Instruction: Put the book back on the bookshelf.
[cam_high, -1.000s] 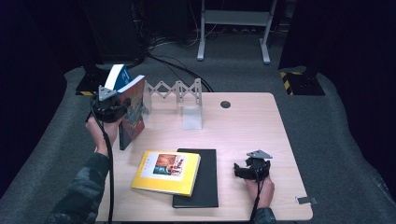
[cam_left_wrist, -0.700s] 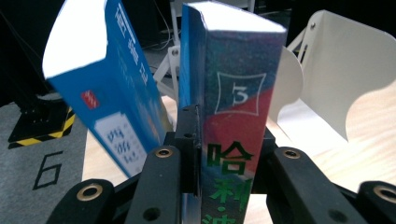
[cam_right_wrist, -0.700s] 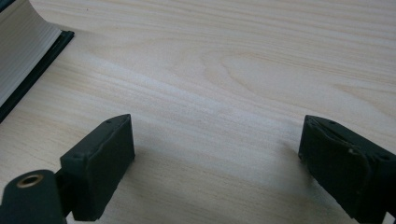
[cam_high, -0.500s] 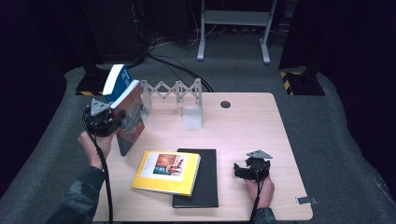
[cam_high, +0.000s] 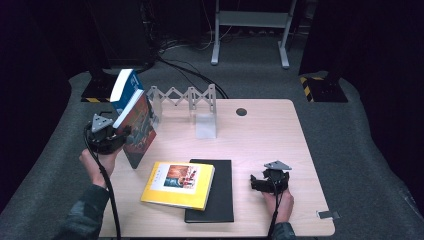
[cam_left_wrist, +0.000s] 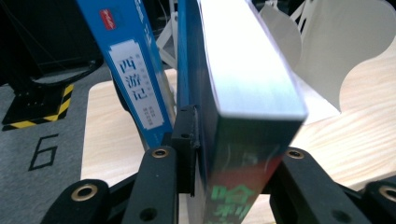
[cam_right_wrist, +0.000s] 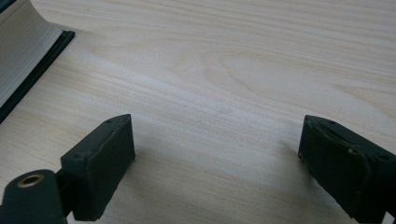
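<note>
Thick book (cam_high: 136, 122) is clamped between the pads of the left hand-held gripper (cam_high: 117, 136), jaws just opened slightly, book between them. The book is held tilted above the worktop (cam_high: 260, 135) edge, left of the white accordion rack (cam_high: 186, 97). A blue book (cam_high: 125, 87) is seen just behind it. Right hand-held gripper (cam_high: 261, 182) is rested on the worktop right of the rack's near side, jaws wide apart, nothing between them, beside the black book (cam_high: 220, 192) under the yellow book (cam_high: 177, 184).

A book (cam_high: 177, 183) lies partly on a second book (cam_high: 220, 200), before the rack (cam_high: 190, 100) on the table (cam_high: 260, 135).
</note>
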